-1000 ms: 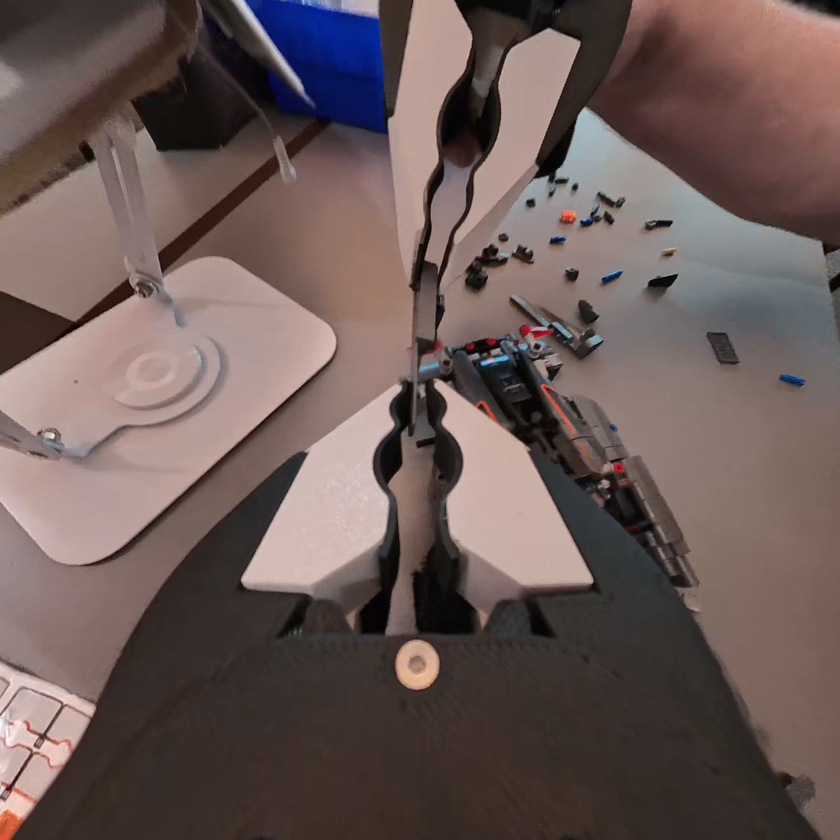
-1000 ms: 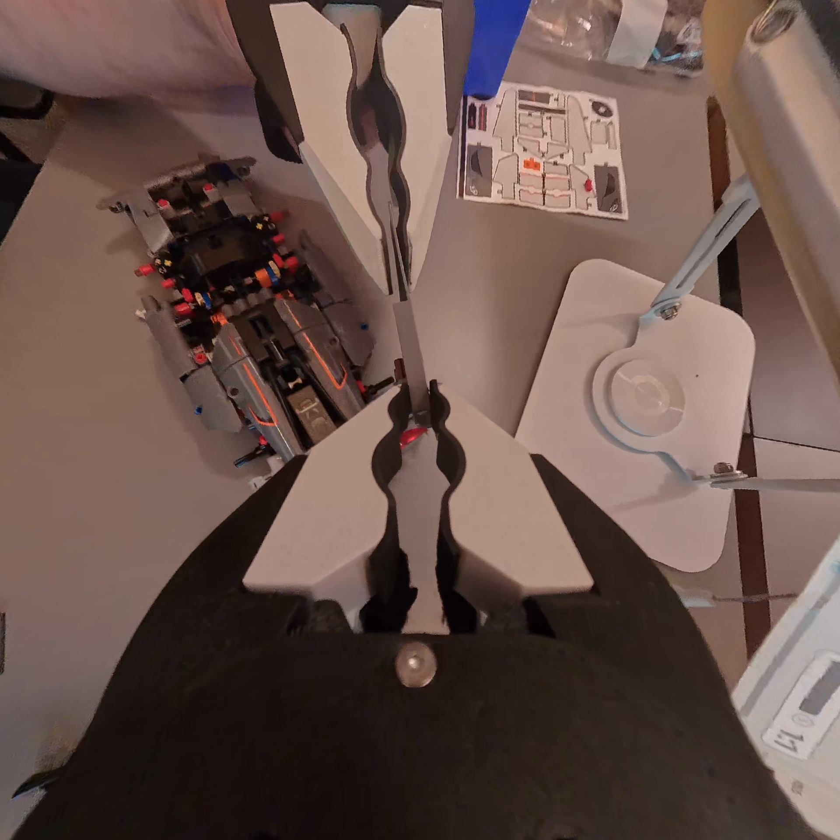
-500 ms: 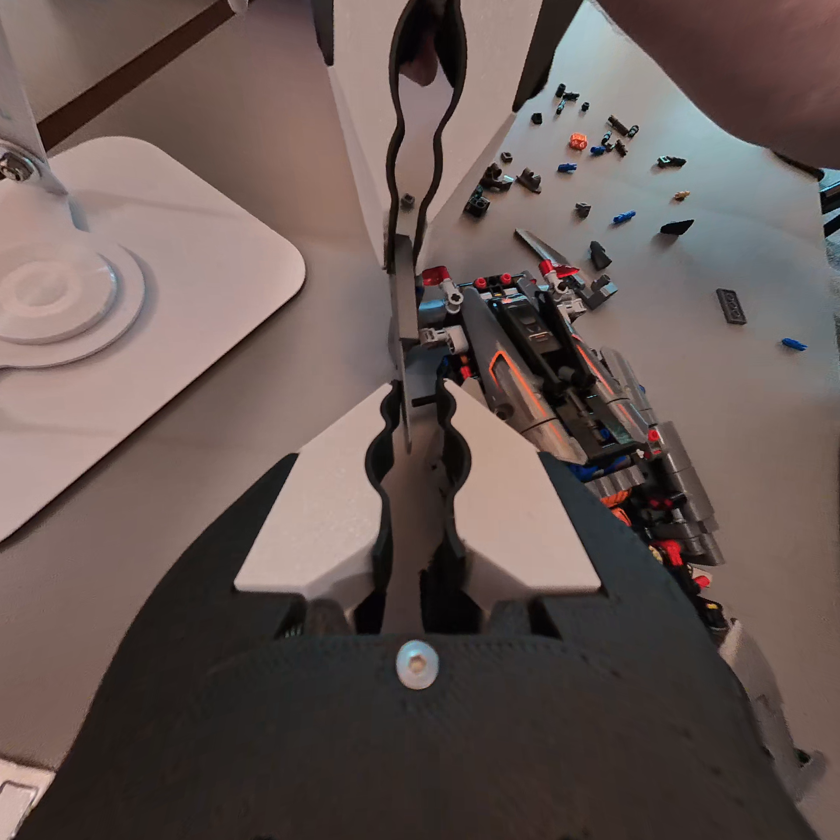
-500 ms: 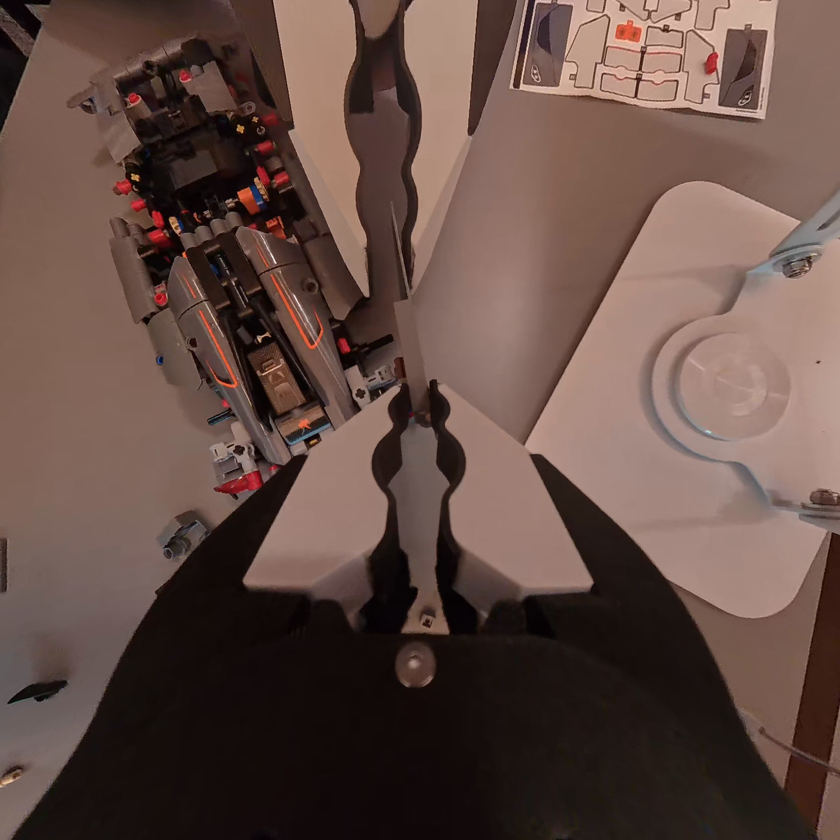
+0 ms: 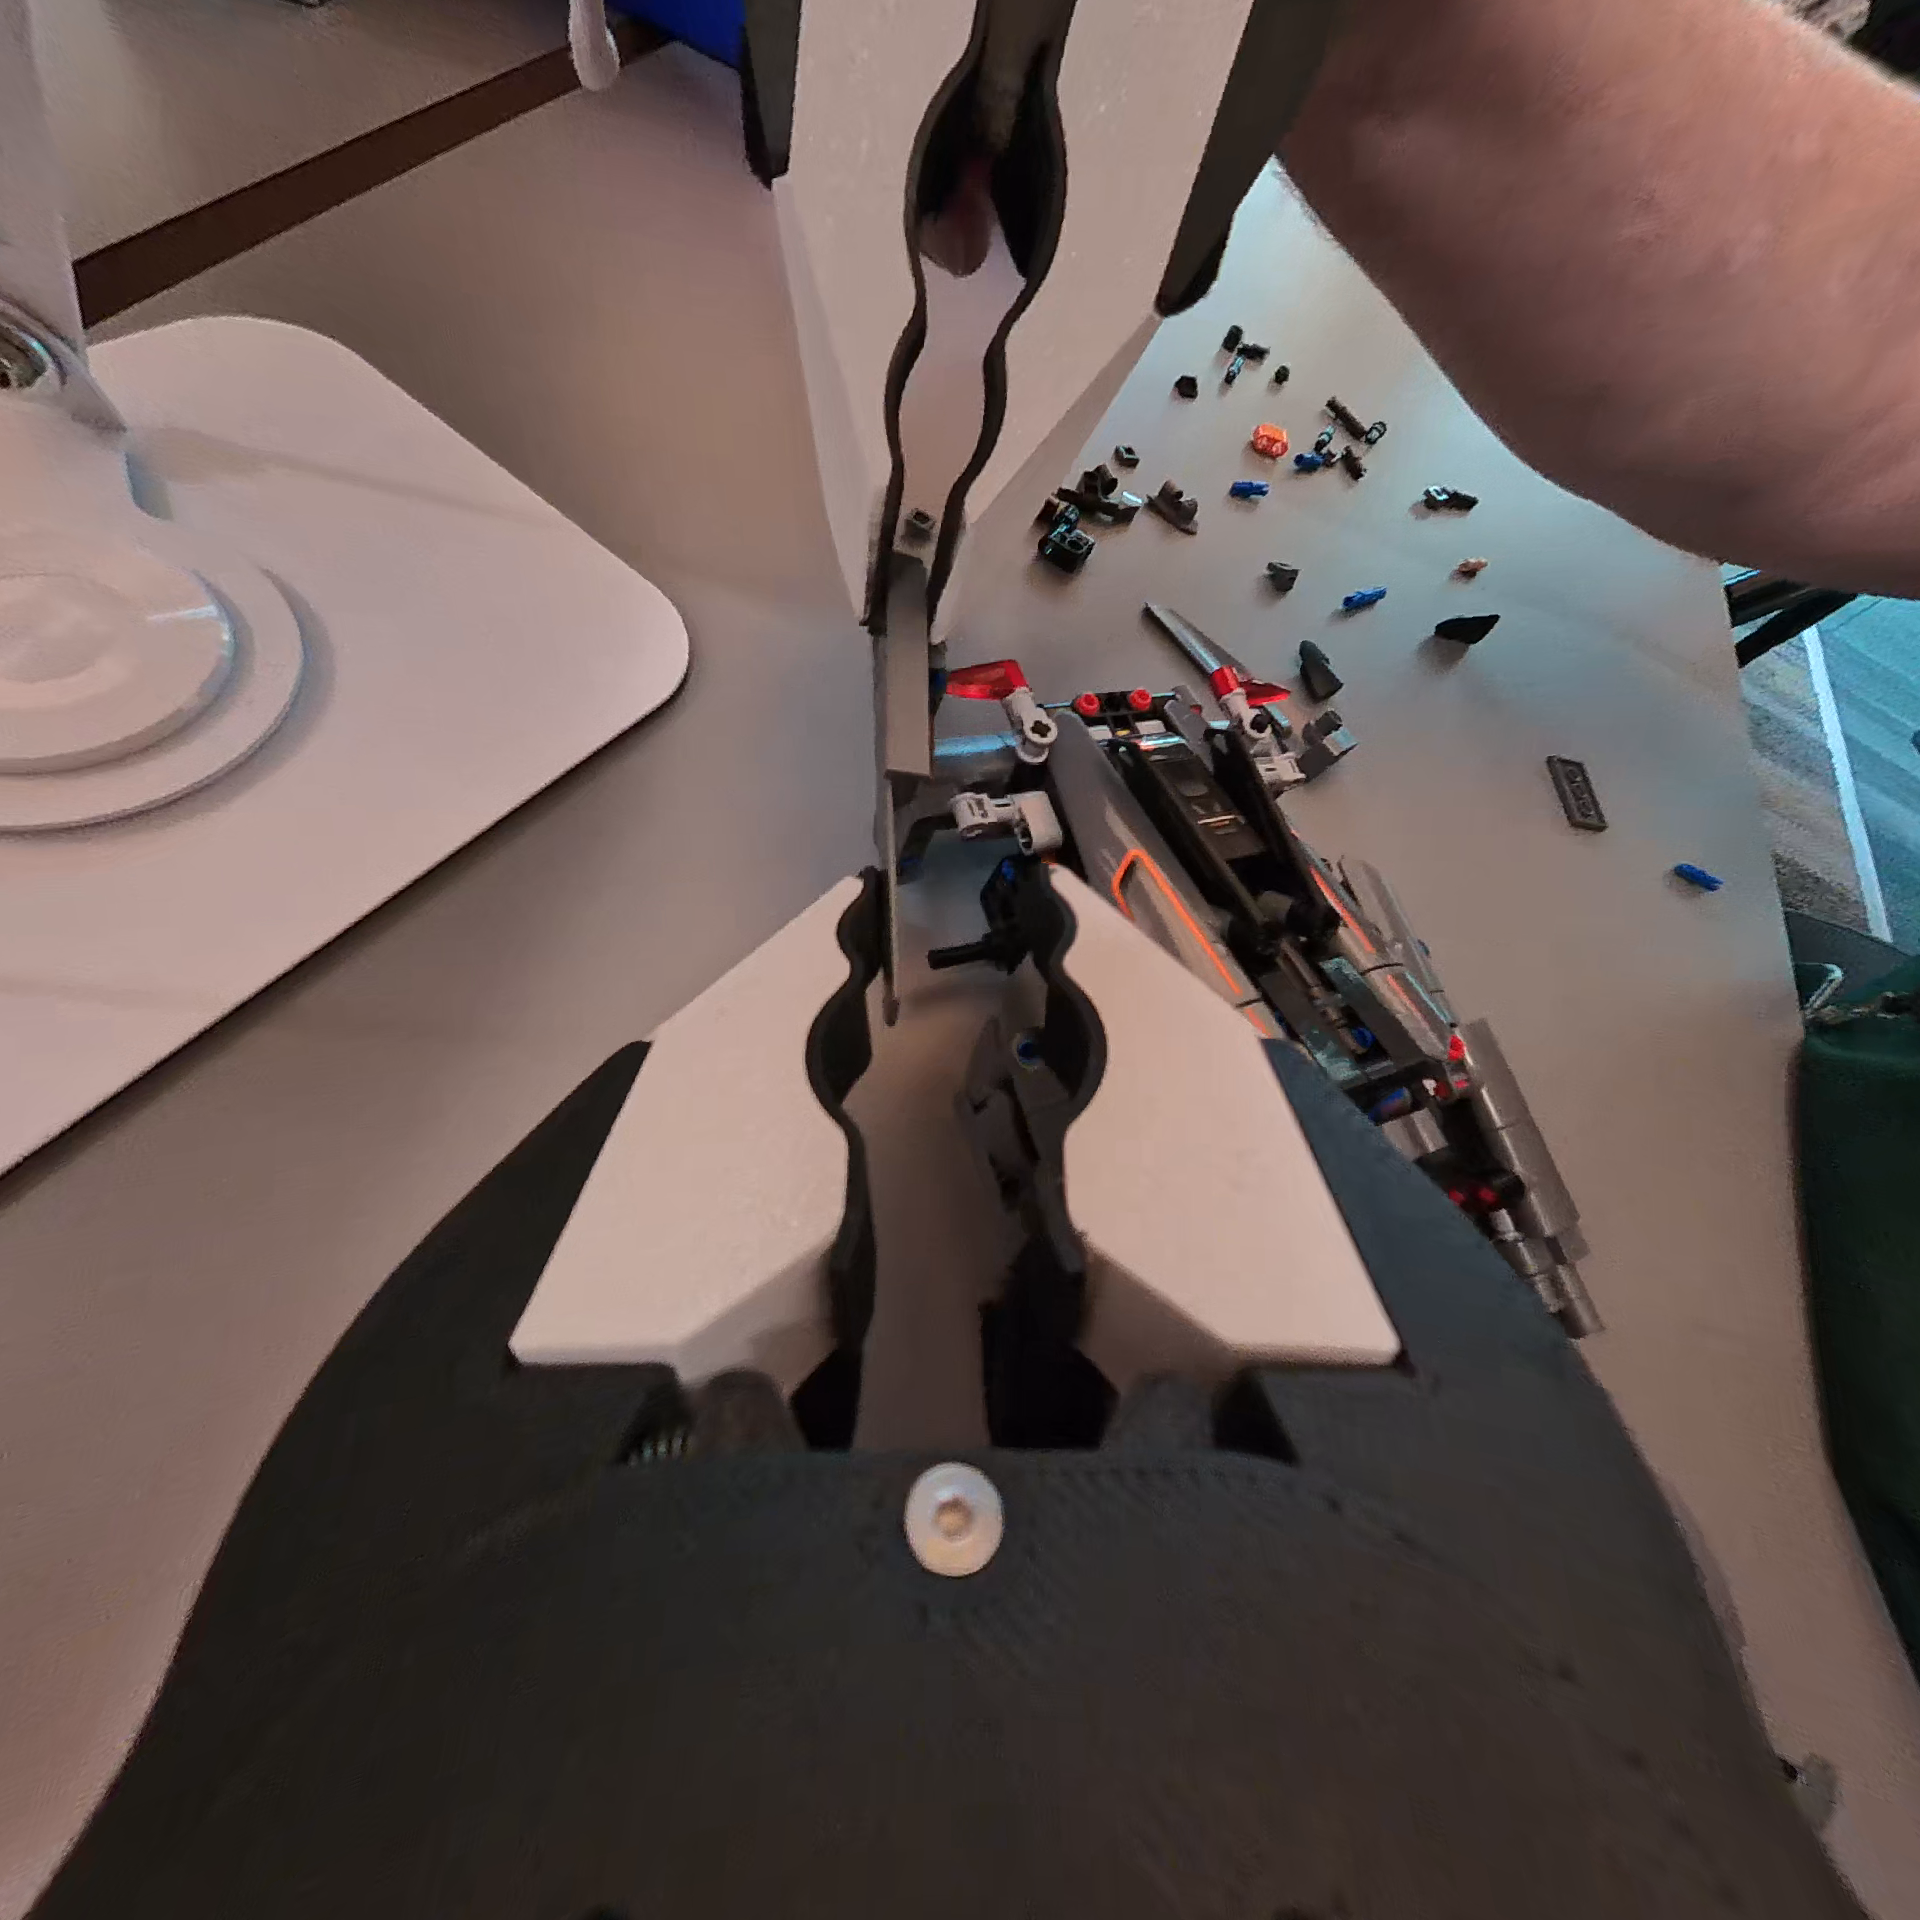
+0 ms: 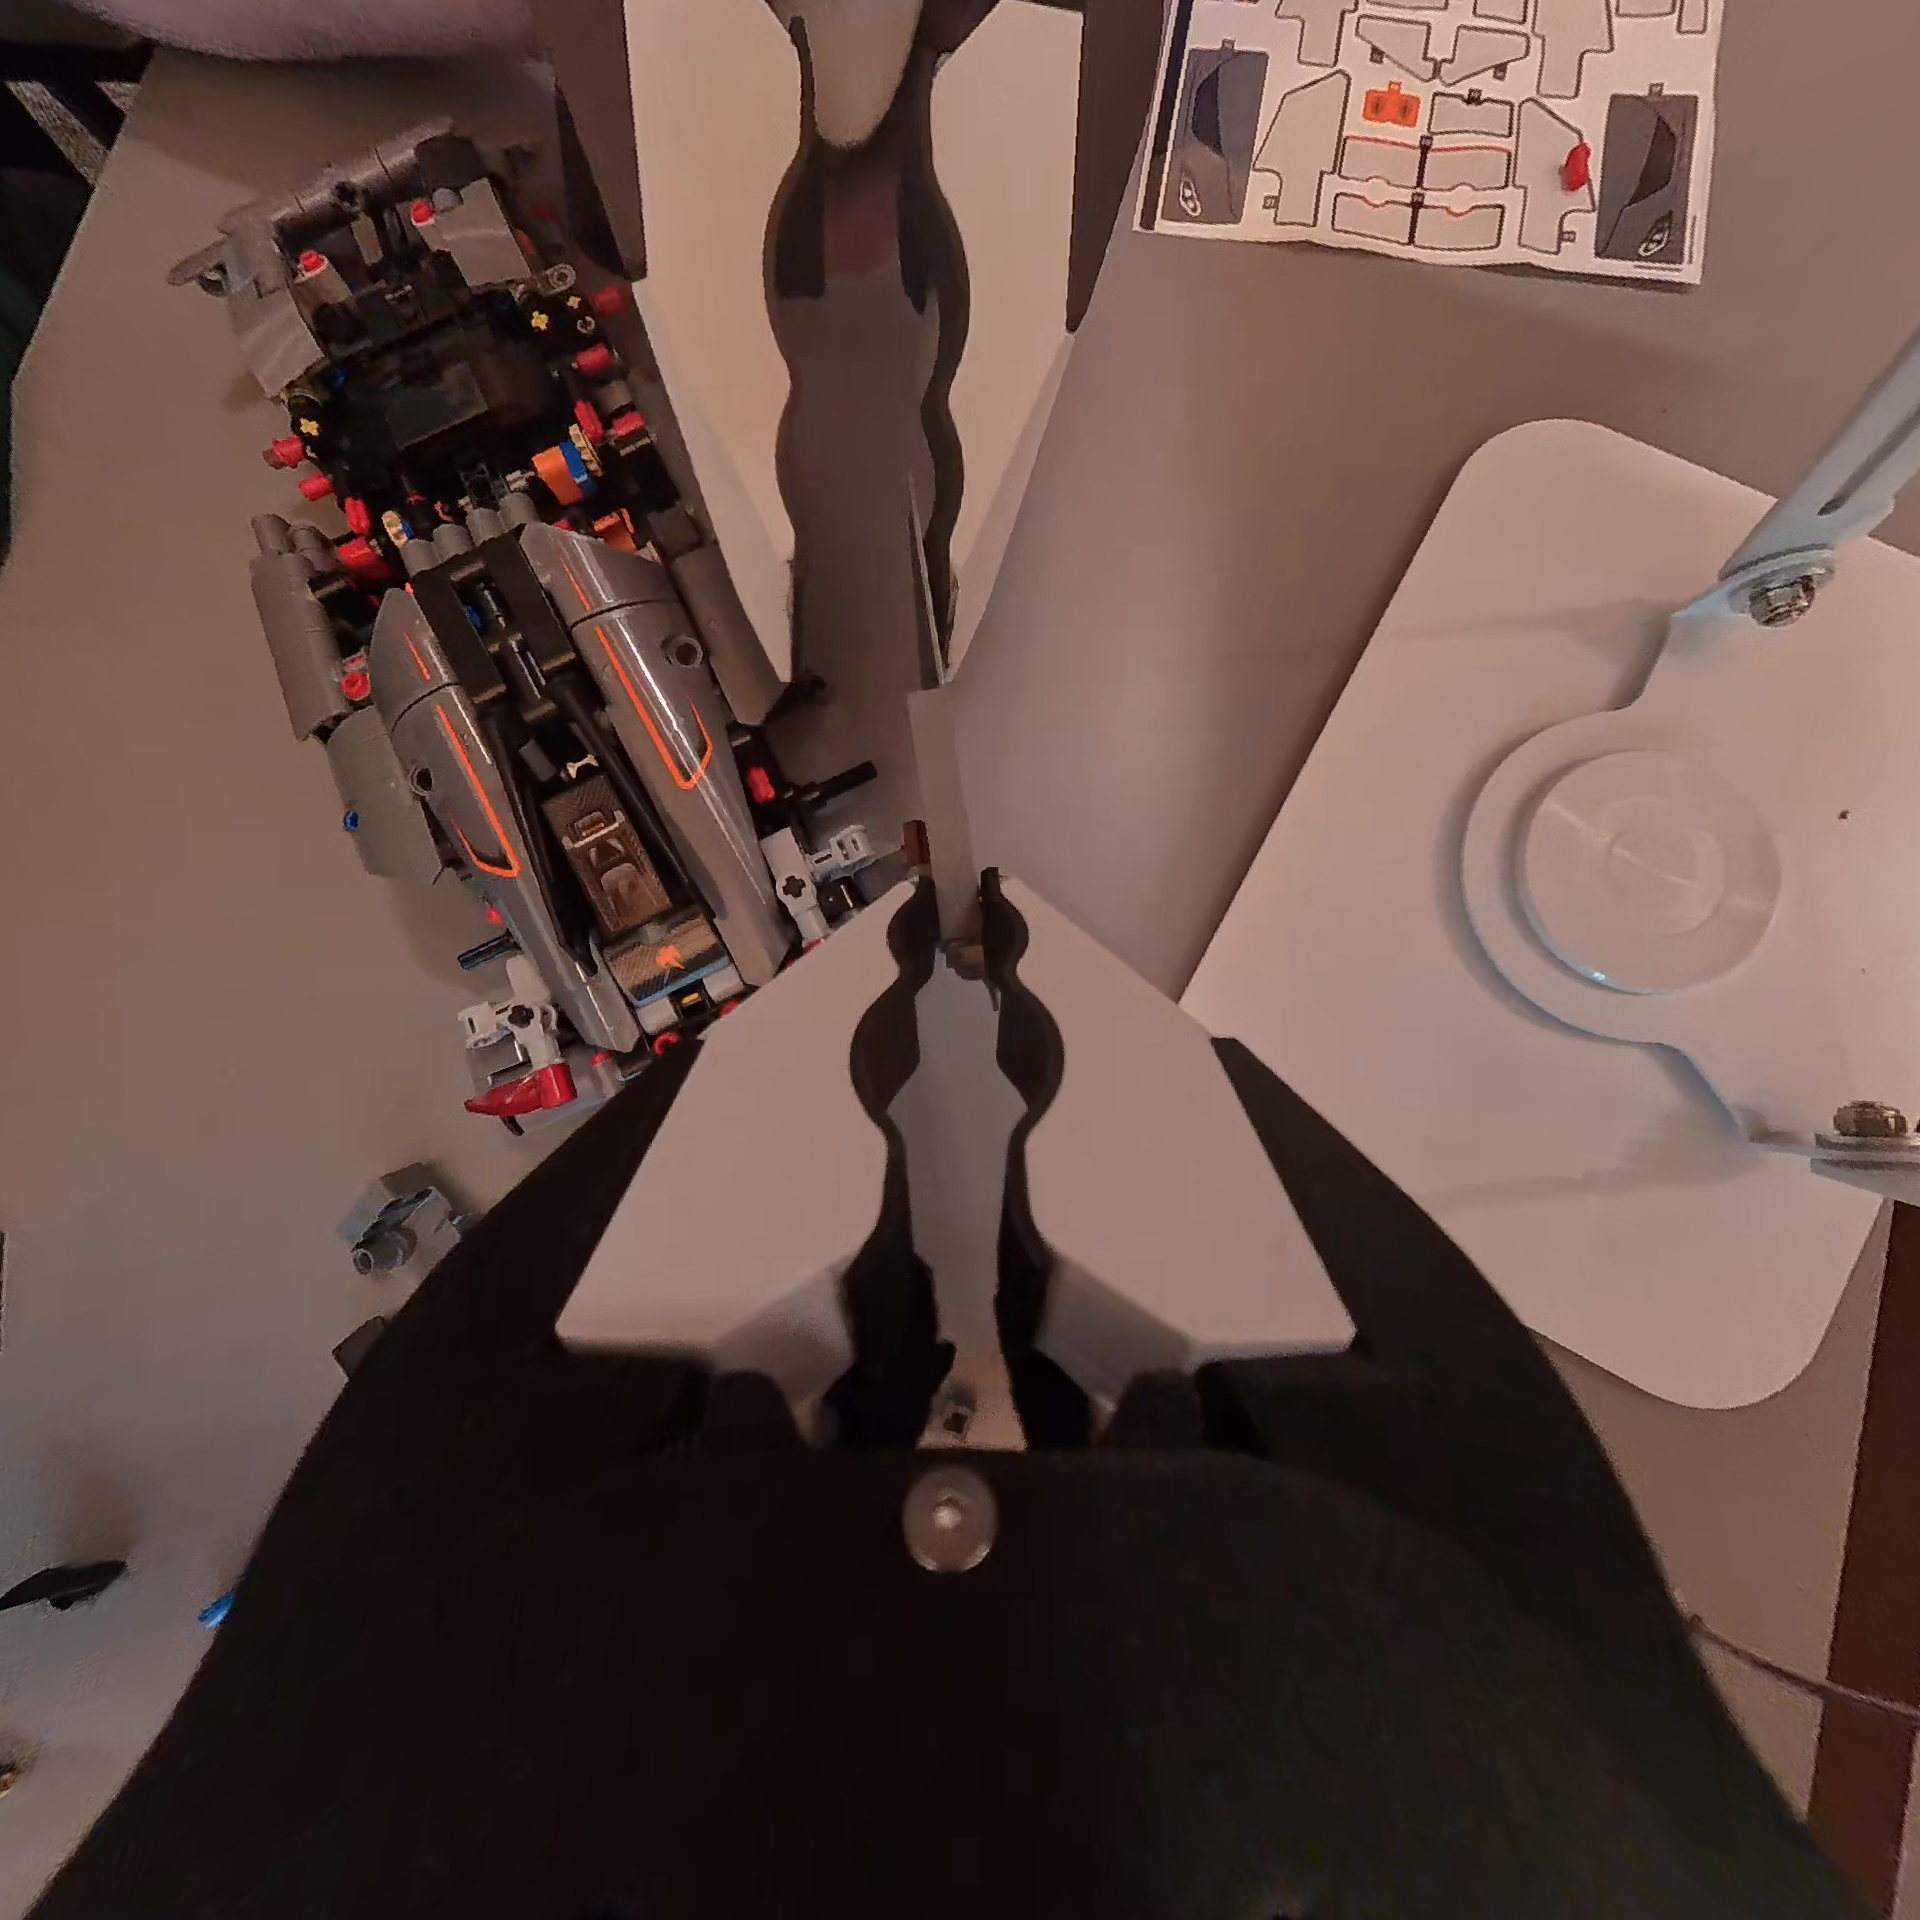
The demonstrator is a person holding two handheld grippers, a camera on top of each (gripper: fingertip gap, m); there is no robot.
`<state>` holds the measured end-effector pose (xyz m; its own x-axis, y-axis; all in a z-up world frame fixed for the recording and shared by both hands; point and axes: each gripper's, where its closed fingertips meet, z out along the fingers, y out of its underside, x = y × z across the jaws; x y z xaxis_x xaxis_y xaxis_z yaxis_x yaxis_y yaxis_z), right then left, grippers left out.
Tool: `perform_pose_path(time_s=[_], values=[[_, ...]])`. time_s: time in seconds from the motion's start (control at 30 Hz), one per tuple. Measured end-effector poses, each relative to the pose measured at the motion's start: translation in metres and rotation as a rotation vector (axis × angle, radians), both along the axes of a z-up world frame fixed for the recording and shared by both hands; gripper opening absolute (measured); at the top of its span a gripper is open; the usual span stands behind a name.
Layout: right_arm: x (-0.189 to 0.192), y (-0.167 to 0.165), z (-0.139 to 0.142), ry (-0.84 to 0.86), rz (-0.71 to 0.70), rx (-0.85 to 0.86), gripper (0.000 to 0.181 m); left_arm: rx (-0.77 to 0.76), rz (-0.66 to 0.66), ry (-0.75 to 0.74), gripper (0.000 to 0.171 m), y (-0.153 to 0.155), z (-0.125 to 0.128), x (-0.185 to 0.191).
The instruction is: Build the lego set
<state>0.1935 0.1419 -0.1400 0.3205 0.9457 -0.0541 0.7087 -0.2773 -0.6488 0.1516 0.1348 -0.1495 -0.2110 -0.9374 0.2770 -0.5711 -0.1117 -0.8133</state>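
Right tool (image 6: 954, 902) pinches grey panel (image 6: 940, 790), possibly touching model (image 6: 540, 665).

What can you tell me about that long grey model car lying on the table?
The grey model car is a half-built brick kit lying flat on the pale table. Two smooth grey panels with orange stripes flank a dark centre, and red, blue and black pins stud its open frame at the far end. Neither claw clearly grips it: the right claw pinches a thin grey panel just beside its nose, and the left claw, jaws apart, sits close over the same corner.
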Motion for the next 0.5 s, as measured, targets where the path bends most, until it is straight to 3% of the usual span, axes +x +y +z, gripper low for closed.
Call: perform_pose_path(time_s=[0.23, 0.5], values=[[0.002, 0.000, -0.011, -0.027, 0.034, -0.044, 0.007, 0.030, -0.034, 0.050, 0.026, -0.006, -0.012, 0.000], [0.000, -0.005, -0.010, -0.031, 0.094, -0.083, 0.007, 0.021, -0.073, 0.038, 0.028, -0.012, -0.010, -0.002]])
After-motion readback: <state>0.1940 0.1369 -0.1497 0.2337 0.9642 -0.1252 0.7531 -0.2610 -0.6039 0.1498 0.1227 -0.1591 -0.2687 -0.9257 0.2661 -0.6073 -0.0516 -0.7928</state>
